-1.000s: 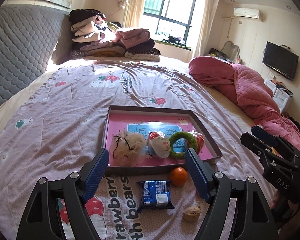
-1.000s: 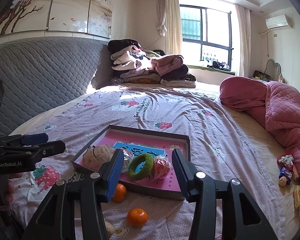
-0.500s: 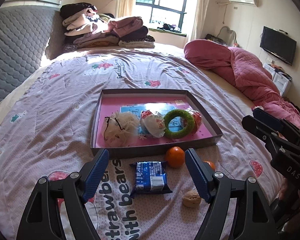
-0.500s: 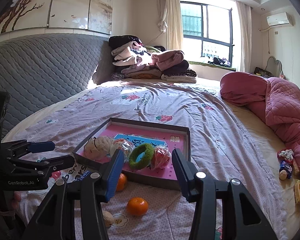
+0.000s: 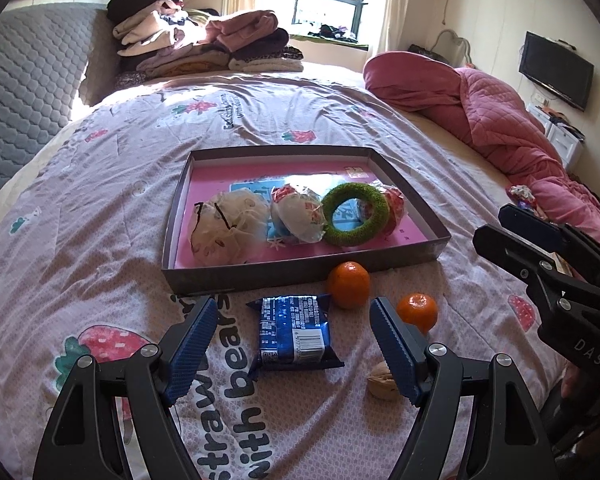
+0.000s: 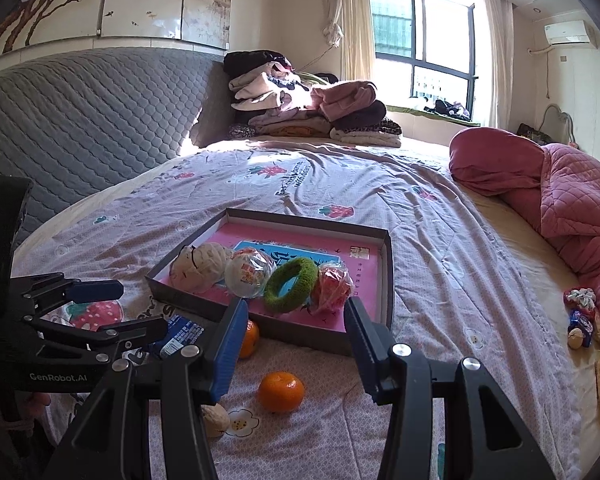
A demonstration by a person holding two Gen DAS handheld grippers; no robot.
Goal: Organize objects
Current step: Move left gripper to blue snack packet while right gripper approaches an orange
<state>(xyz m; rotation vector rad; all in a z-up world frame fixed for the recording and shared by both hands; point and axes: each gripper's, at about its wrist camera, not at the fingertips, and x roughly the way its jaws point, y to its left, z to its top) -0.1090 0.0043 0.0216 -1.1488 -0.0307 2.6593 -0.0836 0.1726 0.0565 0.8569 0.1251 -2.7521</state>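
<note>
Folded clothes [image 5: 204, 46], pink quilt [image 5: 496, 120], perhaps a television [image 5: 556, 70].

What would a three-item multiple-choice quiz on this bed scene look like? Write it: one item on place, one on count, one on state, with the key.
1. Where does the blue snack packet lie?
A. inside the tray
B. on the bedspread in front of the tray
C. on the pink quilt

2. How many tangerines lie outside the tray?
A. one
B. two
C. four

3. How does the left claw stand?
A. open, holding nothing
B. shut on the walnut
C. shut on the green ring

Key: 1 B, the packet lies on the bedspread, nearer than the tray's front wall. 2 B, one tangerine is near the wall, another tangerine beside it. 3 A, its blue fingers are spread apart with the packet lying free below.
</note>
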